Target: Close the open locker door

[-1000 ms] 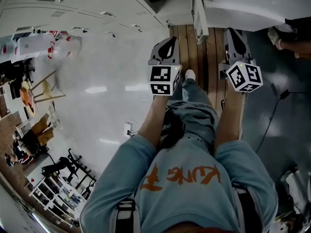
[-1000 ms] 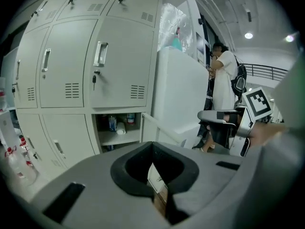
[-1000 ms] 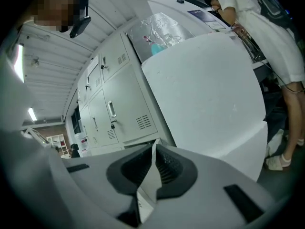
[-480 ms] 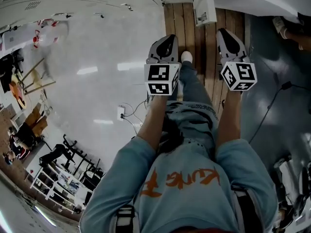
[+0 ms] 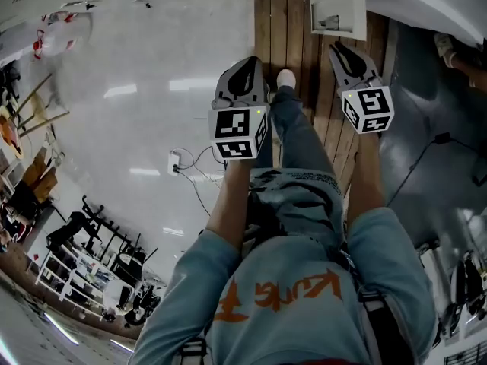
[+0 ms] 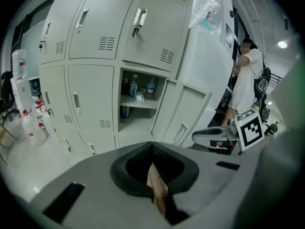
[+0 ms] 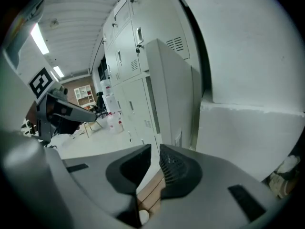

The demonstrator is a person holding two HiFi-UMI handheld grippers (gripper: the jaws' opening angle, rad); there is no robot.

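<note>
The open locker (image 6: 138,106) shows bottles on its shelf in a grey locker bank. Its door (image 6: 190,109) stands swung out to the right. The right gripper view sees that door (image 7: 171,89) edge-on, straight ahead and close. In the head view the door (image 5: 335,6) juts over the wooden floor strip (image 5: 293,29) at the top edge. My left gripper (image 6: 152,144) is shut and holds nothing; it points at the locker from a distance. My right gripper (image 7: 155,149) has its tips almost together, holds nothing and sits short of the door. Both grippers (image 5: 251,63) (image 5: 338,48) are held side by side.
Closed lockers (image 6: 90,30) surround the open one. A person in white (image 6: 248,80) stands at the far right. White foam blocks (image 7: 248,128) fill the right side next to the door. A chair (image 5: 42,112) and racks (image 5: 99,265) stand on the glossy floor to the left. A cable (image 5: 426,158) lies at the right.
In the head view the lockers and open door have slid toward the top edge. Both grippers have shifted slightly, the left one down and leftward. Neither gripper's jaws have changed.
</note>
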